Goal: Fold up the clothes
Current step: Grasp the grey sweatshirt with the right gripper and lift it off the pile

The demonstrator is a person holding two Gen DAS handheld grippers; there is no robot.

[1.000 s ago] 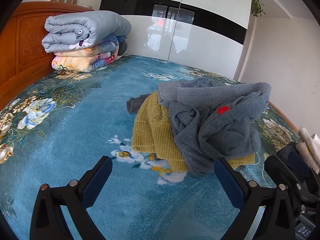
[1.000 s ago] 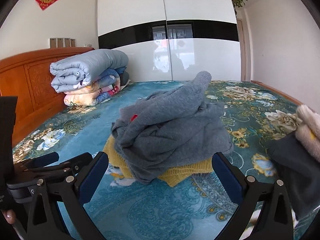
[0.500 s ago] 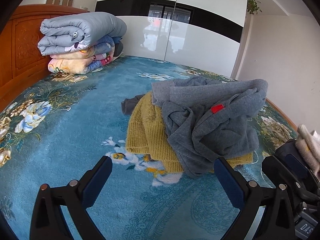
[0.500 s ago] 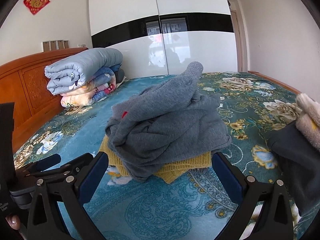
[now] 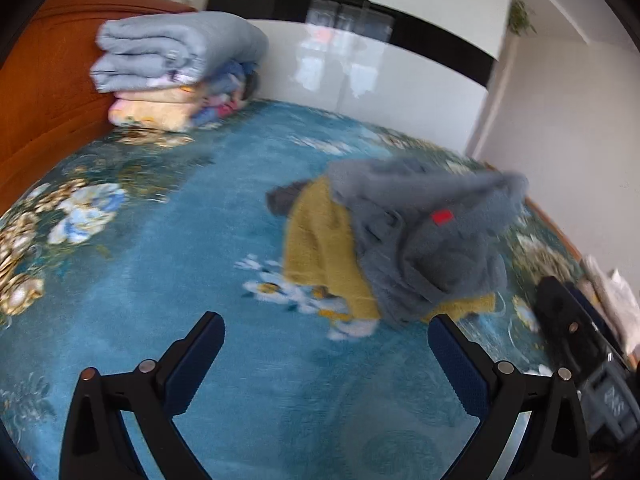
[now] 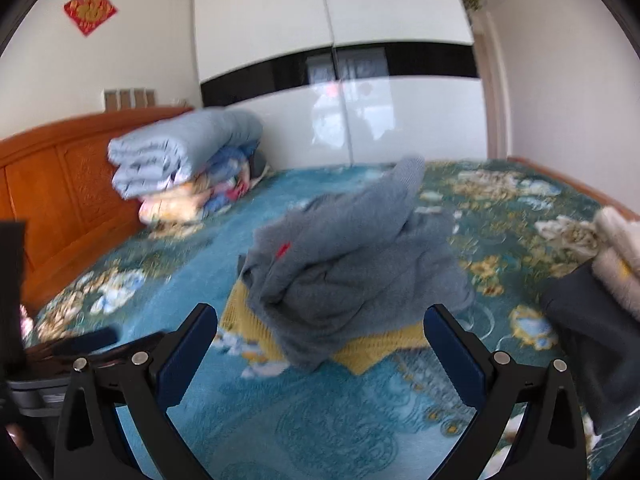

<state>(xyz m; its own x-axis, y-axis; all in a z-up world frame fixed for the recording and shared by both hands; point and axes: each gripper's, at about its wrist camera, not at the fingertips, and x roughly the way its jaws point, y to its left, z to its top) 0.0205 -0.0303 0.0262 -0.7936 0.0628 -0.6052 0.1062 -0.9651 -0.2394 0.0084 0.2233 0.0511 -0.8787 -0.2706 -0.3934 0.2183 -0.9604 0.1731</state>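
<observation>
Both views have shifted since a moment ago and are now smeared by motion blur; in the left wrist view the clothes pile has slid toward the right of the frame, and in the right wrist view it sits lower, closer to the fingers.

At upper left of both views, folded quilts [image 5: 176, 68] are stacked against the wooden headboard [image 5: 44, 92] on the blue floral bedspread [image 5: 168, 264].

In the left wrist view, the left gripper [image 5: 326, 340] fills the bottom edge with its fingers [image 5: 196, 356] spread wide, pinching nothing. Right of centre, a crumpled gray sweater [image 5: 432, 236] with a small red tag [image 5: 442, 217] lies on top of a mustard knit garment [image 5: 320, 252]. At lower right, part of the other gripper shows.

In the right wrist view, the right gripper [image 6: 320, 340] also has its fingers [image 6: 452, 352] spread wide and empty. The gray sweater [image 6: 352, 268] is heaped at centre, just beyond the fingertips, over the mustard garment [image 6: 384, 346]. At the right edge lies a dark garment [image 6: 592, 328] with a pale fluffy item [image 6: 618, 256] on it.
</observation>
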